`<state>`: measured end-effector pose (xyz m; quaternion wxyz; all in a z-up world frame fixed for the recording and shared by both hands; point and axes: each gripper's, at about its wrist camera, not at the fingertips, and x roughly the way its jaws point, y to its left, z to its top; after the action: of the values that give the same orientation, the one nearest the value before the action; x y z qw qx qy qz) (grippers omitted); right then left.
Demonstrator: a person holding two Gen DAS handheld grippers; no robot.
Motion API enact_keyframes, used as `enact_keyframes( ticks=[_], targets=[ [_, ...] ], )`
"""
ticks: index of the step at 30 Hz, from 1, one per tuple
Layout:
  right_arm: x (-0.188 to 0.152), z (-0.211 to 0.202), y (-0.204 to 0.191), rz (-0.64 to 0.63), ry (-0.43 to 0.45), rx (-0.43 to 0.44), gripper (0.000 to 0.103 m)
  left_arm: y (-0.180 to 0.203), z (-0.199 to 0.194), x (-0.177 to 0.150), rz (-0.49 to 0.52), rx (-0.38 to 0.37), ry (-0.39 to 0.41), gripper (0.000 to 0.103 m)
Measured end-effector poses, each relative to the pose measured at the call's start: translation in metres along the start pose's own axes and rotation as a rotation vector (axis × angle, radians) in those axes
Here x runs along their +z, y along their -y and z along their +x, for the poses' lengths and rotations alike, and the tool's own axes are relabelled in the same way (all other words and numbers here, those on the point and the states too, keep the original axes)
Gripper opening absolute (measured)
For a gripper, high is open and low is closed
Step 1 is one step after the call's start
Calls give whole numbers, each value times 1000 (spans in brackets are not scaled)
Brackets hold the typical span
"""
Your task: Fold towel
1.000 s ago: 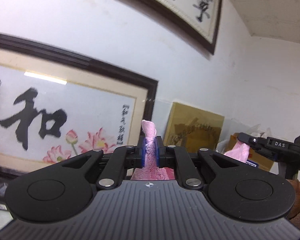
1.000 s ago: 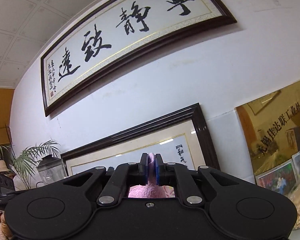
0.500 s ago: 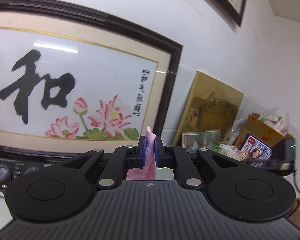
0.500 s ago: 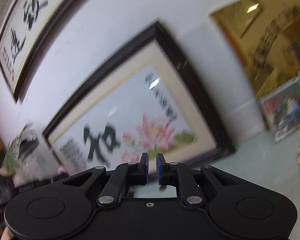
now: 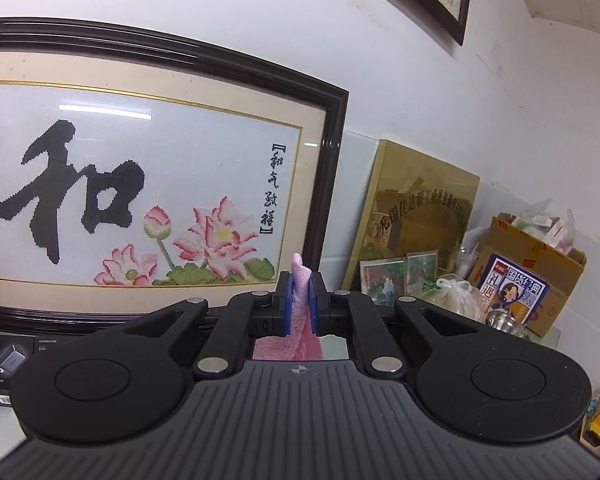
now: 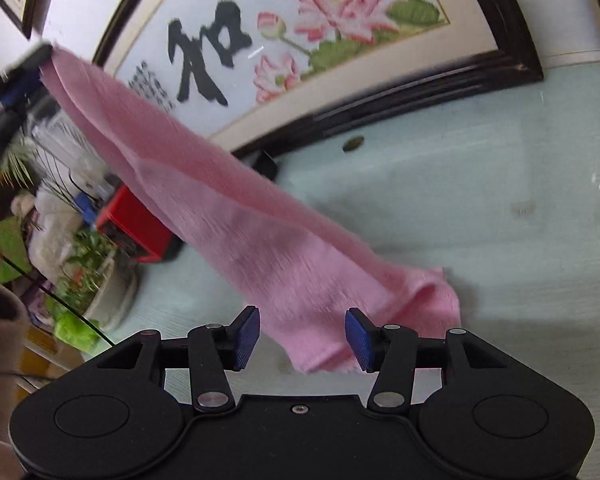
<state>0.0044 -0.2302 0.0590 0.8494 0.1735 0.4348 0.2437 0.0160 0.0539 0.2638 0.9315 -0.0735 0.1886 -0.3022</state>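
Observation:
The pink towel [image 6: 236, 208] hangs in a long slanted drape from upper left down to the pale green tabletop [image 6: 480, 184], where its low end lies bunched. My left gripper [image 5: 300, 294] is shut on a top corner of the towel [image 5: 301, 280], which sticks up between the blue pads. In the right wrist view that same left gripper [image 6: 32, 64] shows blurred at the far upper left, pinching the towel. My right gripper [image 6: 302, 334] is low over the table with its jaws opening; the towel's low end shows in the gap between the pads, which do not press on it.
A large framed lotus embroidery [image 5: 140, 184] leans on the wall at the table's back. A gold plaque [image 5: 420, 216], photos and a cardboard box [image 5: 532, 272] fill the right corner. A red box [image 6: 136, 224] and potted plants [image 6: 88, 264] stand at the left.
My right gripper let go of the towel corner, opened, and swung steeply down toward the table. The left gripper kept its hold and tipped slightly downward.

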Motion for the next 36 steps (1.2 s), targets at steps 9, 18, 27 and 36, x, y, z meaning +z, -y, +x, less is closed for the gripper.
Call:
enact_keyframes(
  ticks=[9,18,27,36],
  targets=[
    [4,-8,-2,-96,57,16,78,3,-7,2,20,-4,13,8],
    [4,6,3,-109,61,-32,74,-3,1,-8,33,47,-13,8],
    [8,12,-8,-219,63,-80,74,-57,47,-67,-69,188,-248,10],
    [11,35,-10,-220,0,-111,76,-109,100,-95,-194,262,-377,22]
  ],
)
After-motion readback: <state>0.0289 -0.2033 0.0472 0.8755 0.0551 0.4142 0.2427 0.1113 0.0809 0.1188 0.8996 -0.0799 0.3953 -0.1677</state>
